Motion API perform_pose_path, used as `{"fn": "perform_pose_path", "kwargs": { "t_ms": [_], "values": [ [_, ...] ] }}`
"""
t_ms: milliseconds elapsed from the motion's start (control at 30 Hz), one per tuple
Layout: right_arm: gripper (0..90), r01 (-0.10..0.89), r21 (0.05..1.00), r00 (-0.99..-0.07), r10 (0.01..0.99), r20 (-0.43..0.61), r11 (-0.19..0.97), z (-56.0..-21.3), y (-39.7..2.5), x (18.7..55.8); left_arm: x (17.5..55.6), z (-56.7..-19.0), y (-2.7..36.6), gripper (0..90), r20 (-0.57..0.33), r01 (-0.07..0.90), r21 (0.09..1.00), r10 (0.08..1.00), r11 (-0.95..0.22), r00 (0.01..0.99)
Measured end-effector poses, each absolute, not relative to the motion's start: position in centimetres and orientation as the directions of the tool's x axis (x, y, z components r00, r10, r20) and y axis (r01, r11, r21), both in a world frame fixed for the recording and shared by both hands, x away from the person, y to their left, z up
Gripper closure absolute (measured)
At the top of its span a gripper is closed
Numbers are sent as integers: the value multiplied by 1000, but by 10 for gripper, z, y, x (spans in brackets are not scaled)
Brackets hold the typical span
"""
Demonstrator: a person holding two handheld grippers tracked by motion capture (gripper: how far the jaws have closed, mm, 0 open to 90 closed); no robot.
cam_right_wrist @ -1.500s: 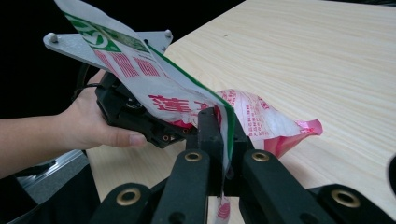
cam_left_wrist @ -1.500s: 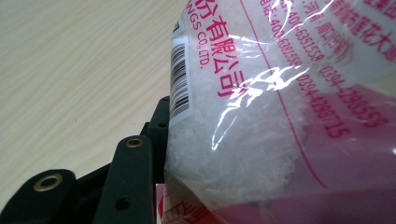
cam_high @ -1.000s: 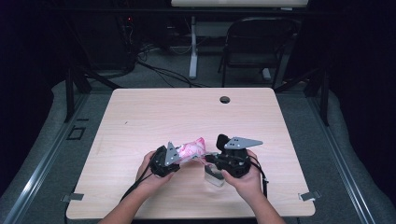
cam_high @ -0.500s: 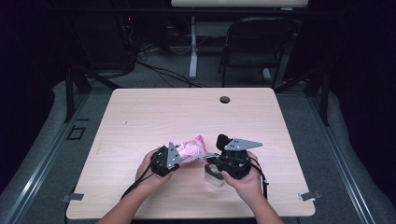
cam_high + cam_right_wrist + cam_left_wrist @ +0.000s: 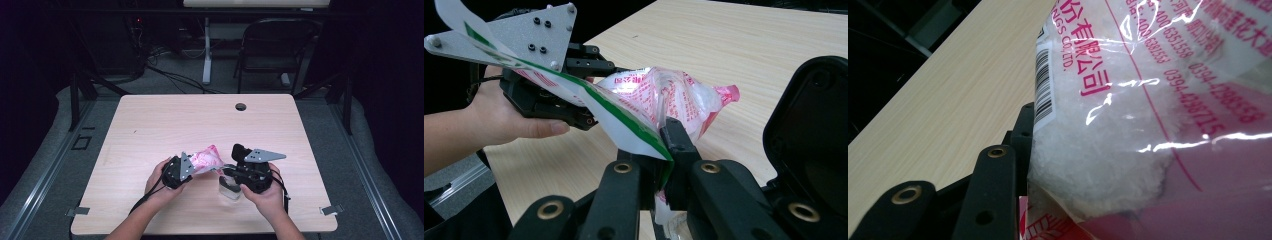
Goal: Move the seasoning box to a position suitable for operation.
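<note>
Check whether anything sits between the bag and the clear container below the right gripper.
Nothing visible does. The bag is pinched between the left gripper and the right gripper, and the container stands on the table just under the right gripper, with only open air between bag and container.

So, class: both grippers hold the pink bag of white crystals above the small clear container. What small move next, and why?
Probably tilt the bag toward the container: the left gripper grips its body, the right gripper pinches the top edge, and the container sits just below.
</note>
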State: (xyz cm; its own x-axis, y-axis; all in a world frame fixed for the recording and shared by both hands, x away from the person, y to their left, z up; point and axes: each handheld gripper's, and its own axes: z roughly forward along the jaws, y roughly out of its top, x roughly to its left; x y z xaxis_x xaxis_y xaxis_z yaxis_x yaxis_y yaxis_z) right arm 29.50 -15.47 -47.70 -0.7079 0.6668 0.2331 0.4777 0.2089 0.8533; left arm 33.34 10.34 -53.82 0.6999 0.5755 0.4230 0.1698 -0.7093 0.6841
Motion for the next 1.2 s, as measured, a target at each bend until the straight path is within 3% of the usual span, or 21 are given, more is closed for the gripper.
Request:
{"fn": "perform_pose_path", "kwargs": {
  "t_ms": [1200],
  "values": [
    [900, 518, 838, -679, 678, 280, 173, -486, -171, 289, 330, -527, 91, 621, 573, 61, 643, 533, -763, 622]
  ]
}}
